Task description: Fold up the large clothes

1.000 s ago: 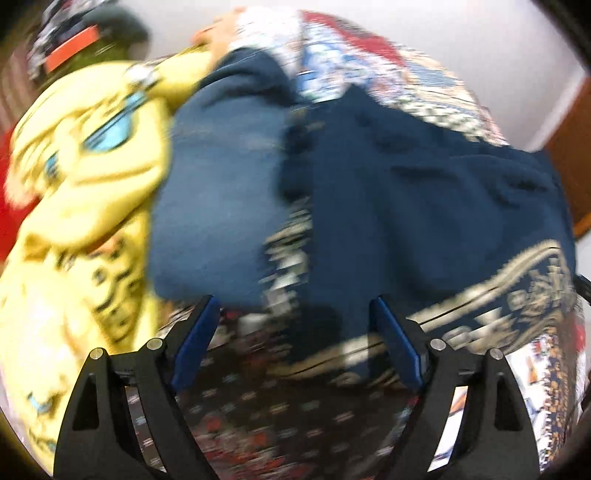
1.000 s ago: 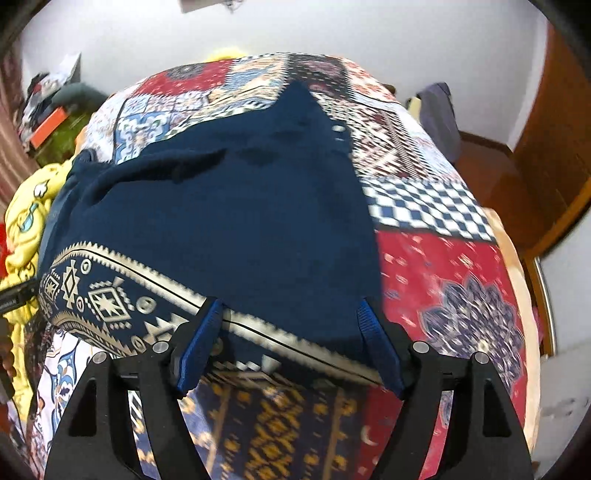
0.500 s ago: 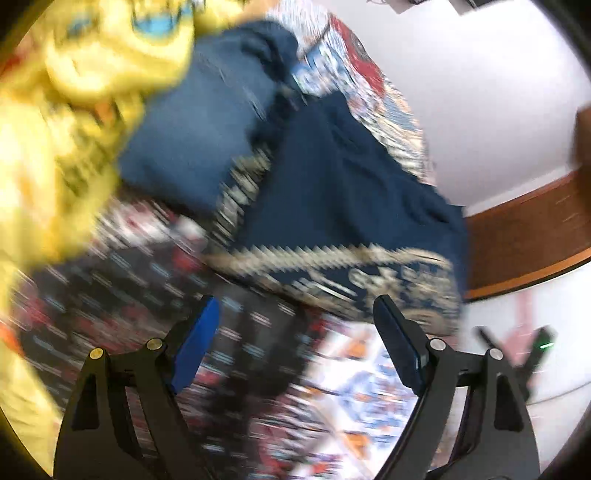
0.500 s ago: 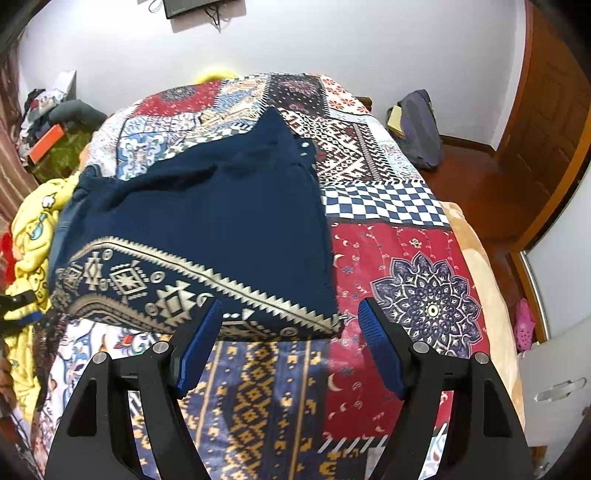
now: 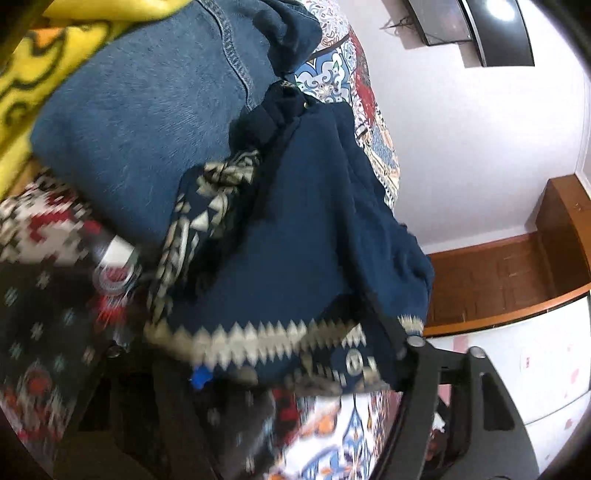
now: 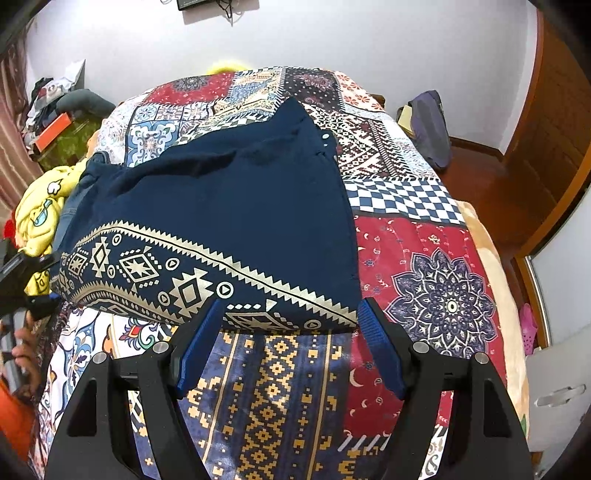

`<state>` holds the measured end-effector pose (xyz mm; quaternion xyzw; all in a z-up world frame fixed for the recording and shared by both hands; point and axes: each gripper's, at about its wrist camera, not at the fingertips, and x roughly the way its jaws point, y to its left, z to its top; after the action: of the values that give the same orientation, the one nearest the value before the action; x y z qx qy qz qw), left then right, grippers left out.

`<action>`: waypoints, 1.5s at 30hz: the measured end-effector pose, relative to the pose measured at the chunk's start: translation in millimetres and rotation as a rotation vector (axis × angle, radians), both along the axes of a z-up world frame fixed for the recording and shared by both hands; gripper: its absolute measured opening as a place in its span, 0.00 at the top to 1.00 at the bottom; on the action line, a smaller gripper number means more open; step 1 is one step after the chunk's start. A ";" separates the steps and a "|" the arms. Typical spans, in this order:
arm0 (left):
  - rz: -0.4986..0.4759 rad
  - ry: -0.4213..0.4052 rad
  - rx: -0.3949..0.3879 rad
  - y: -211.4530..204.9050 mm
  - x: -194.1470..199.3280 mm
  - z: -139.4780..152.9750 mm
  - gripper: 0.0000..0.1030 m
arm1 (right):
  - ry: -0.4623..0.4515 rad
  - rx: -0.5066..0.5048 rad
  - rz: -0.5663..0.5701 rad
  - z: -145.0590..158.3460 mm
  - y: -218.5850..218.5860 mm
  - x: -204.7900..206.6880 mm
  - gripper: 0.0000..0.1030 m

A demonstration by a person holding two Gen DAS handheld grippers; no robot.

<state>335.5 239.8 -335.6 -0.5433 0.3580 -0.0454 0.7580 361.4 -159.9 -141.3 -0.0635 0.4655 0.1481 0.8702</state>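
A folded navy garment with a gold patterned hem lies on the patchwork bedspread. My right gripper is open and empty, its blue fingertips just in front of the hem's right corner. In the left wrist view the same garment fills the middle, its hem lying between my left gripper's fingers; my left gripper is wide open, with the garment's edge draped over its tips. The left gripper also shows at the garment's left corner in the right wrist view.
Folded blue denim and a yellow printed cloth lie left of the navy garment. A purple bag sits at the bed's far right. A wooden door and a wall-mounted screen are beyond.
My left gripper swung right and down to the garment's left hem corner. My right gripper pulled back off the hem, still open.
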 end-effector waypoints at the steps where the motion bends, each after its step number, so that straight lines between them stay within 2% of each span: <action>1: -0.008 -0.005 0.010 -2.3 7.3 0.2 0.36 | 0.007 -0.002 0.008 -2.4 1.7 1.2 0.30; 4: -0.038 -0.001 0.041 -7.9 22.0 5.1 0.36 | 0.042 -0.026 0.031 -13.9 8.1 6.4 0.30; 8: -0.032 0.003 0.141 -14.5 27.9 22.8 0.38 | 0.074 -0.031 0.044 -24.4 14.2 8.2 0.30; 9: -0.027 -0.001 0.151 -15.5 25.6 25.7 0.41 | 0.075 -0.029 0.046 -24.9 15.3 7.9 0.30; 11: -0.014 -0.031 0.141 -17.1 18.0 31.5 0.54 | 0.070 -0.028 0.053 -24.2 17.2 6.8 0.30; 12: 0.001 -0.082 0.111 -16.8 11.0 37.5 0.61 | 0.066 -0.031 0.056 -23.5 18.1 6.3 0.30; 15: 0.025 -0.127 0.124 -16.1 7.0 48.9 0.61 | 0.058 -0.046 0.065 -22.9 22.0 6.1 0.30; 17: 0.016 -0.095 0.150 -16.0 17.9 45.3 0.61 | 0.059 -0.048 0.066 -23.5 25.8 7.2 0.30; 20: 0.004 -0.001 0.213 -15.8 43.2 26.3 0.61 | 0.055 -0.033 0.069 -20.8 30.3 5.8 0.30; 23: 0.016 -0.012 0.195 -11.1 60.1 21.1 0.61 | 0.049 -0.023 0.082 -16.8 33.8 2.1 0.30; 24: 0.014 -0.007 0.221 -10.9 64.1 25.1 0.66 | 0.047 -0.027 0.090 -15.5 35.9 1.5 0.30; 25: 0.016 0.003 0.258 -11.1 67.4 29.5 0.77 | 0.044 -0.037 0.099 -14.1 38.8 1.5 0.30; 27: 0.009 0.021 0.350 -13.4 72.7 42.0 0.85 | 0.039 -0.054 0.112 -10.5 44.4 2.5 0.30; 28: 0.019 0.005 0.384 -14.4 71.0 52.1 0.87 | 0.033 -0.058 0.119 -6.9 48.4 3.4 0.30; 30: 0.041 -0.035 0.433 -17.5 53.6 73.5 0.89 | 0.020 -0.045 0.136 0.6 56.4 6.7 0.30; 33: 0.087 -0.125 0.441 -19.6 31.4 109.7 0.90 | -0.003 -0.011 0.170 15.3 77.1 12.8 0.30; 35: 0.106 -0.181 0.480 -24.5 21.1 133.8 0.90 | -0.018 0.008 0.200 22.1 94.9 17.1 0.30; 37: 0.111 -0.221 0.580 -33.9 10.6 161.2 0.90 | -0.020 0.024 0.239 24.8 115.8 22.3 0.30; 39: 0.111 -0.231 0.678 -41.9 -0.6 179.8 0.90 | -0.006 0.041 0.277 22.9 142.2 26.2 0.30; 42: 0.095 -0.224 0.789 -52.0 2.9 194.2 0.90 | 0.029 0.049 0.317 9.8 170.1 30.0 0.30; 45: 0.051 -0.170 0.867 -63.3 20.5 188.9 0.90 | 0.090 0.038 0.345 -17.6 189.1 29.8 0.30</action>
<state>356.0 176.5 -146.8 -0.1781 0.2666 0.0832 0.9435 391.2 29.3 -158.9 -0.1193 0.4834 0.3068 0.8111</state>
